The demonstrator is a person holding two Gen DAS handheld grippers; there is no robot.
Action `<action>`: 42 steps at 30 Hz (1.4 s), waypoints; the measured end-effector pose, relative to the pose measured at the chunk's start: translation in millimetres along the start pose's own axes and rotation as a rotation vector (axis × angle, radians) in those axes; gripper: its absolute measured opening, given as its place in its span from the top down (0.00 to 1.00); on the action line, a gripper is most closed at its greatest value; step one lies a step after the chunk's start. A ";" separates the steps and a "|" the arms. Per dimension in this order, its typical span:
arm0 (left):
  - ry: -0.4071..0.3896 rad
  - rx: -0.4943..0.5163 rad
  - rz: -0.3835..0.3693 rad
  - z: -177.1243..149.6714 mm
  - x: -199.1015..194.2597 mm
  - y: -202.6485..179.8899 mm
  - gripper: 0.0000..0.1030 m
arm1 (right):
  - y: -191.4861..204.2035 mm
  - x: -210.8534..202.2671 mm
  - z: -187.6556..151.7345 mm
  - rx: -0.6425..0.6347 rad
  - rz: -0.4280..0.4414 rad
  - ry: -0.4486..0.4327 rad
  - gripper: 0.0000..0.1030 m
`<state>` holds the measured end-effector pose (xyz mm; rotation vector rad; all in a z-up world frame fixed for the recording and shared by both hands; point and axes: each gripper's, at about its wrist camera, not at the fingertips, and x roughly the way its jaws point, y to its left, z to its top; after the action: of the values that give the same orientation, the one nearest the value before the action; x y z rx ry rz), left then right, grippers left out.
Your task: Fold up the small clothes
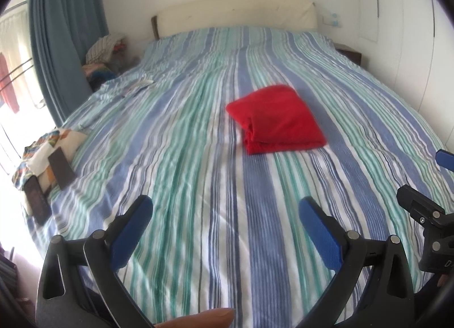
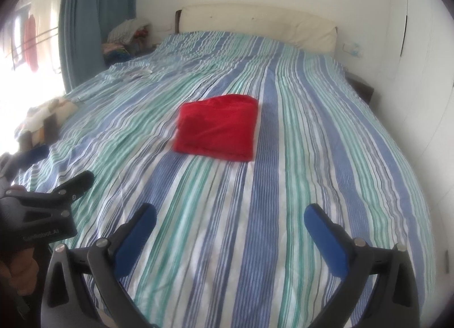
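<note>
A red garment [image 1: 276,121], folded into a compact rectangle, lies on the striped bedspread [image 1: 198,186] near the middle of the bed. It also shows in the right wrist view [image 2: 217,128]. My left gripper [image 1: 225,203] is open and empty, held above the bedspread well short of the garment. My right gripper [image 2: 229,211] is open and empty too, also short of the garment. The right gripper's body shows at the right edge of the left wrist view [image 1: 425,220], and the left gripper's body at the left edge of the right wrist view [image 2: 42,203].
A patterned cloth with dark flat items [image 1: 48,157] lies at the bed's left edge. A pile of clothes [image 1: 106,52] sits by the blue curtain [image 1: 62,30]. A cream headboard [image 1: 235,13] and white walls bound the bed. A small white object [image 1: 139,85] lies far left.
</note>
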<state>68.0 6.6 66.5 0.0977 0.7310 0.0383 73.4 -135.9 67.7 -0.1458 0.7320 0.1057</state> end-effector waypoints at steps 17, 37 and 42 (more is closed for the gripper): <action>0.011 0.015 -0.014 7.0 1.2 -12.3 0.00 | 3.8 -12.4 7.4 -0.016 -0.097 -0.037 0.01; 0.034 -0.031 -0.010 4.3 5.5 -0.4 0.00 | 11.0 -9.2 9.5 -0.038 -0.104 -0.023 0.01; 0.026 -0.026 -0.012 5.9 4.0 -1.9 0.00 | 12.5 -9.6 9.9 -0.034 -0.099 -0.021 0.01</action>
<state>74.9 4.5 68.1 0.0680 0.7568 0.0372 71.0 -122.3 80.2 -0.2132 0.7014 0.0254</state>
